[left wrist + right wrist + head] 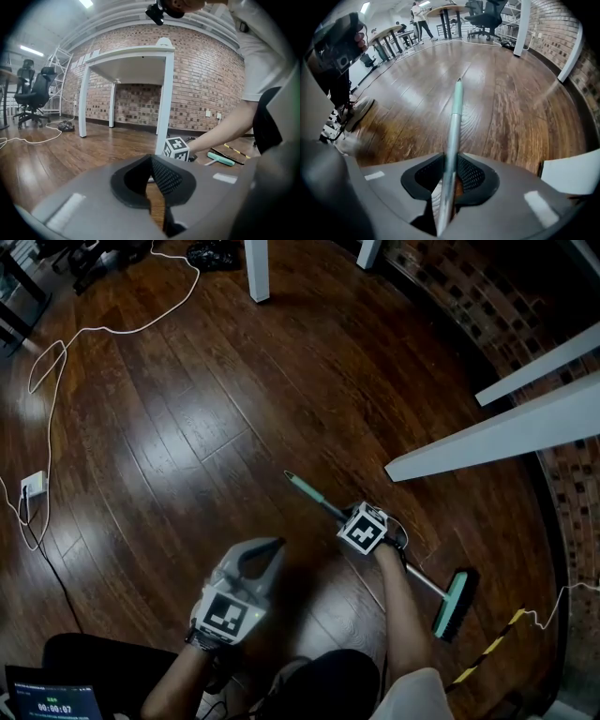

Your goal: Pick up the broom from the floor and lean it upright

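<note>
None of the lift is done: broom (424,581) lies flat on the floor (187,427). Right gripper (449,161) jaws spread astride its handle (454,112), not clamping. Left gripper (151,159) jaws pressed together, empty.

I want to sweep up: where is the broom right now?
The teal-headed, metal-shafted broom lies on the dark wooden floor, lower right in the head view, its shaft running between the jaws of the right gripper.

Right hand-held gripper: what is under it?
The broom handle lies on the wooden floor between the right hand-held gripper's open jaws. In the head view its body hides that stretch.
</note>
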The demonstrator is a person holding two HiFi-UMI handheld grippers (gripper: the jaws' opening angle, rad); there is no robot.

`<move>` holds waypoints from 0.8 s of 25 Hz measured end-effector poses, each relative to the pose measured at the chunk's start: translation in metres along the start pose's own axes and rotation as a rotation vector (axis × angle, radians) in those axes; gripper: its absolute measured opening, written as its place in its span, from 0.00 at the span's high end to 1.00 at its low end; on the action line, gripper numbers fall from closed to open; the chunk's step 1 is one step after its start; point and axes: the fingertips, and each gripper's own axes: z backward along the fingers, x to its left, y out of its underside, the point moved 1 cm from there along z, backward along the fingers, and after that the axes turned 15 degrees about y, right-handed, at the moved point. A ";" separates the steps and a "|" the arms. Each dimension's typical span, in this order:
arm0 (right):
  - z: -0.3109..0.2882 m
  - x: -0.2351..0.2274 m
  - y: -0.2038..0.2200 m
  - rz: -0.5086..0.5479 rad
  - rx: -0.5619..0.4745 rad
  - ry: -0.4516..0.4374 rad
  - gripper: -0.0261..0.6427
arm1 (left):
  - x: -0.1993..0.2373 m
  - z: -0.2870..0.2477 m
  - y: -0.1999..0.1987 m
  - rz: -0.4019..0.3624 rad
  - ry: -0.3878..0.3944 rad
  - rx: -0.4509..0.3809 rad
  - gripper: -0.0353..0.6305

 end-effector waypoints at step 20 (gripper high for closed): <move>0.249 -0.097 0.059 -0.305 -0.448 0.409 0.83 | -0.028 -0.027 -0.100 -0.057 0.066 -0.131 0.95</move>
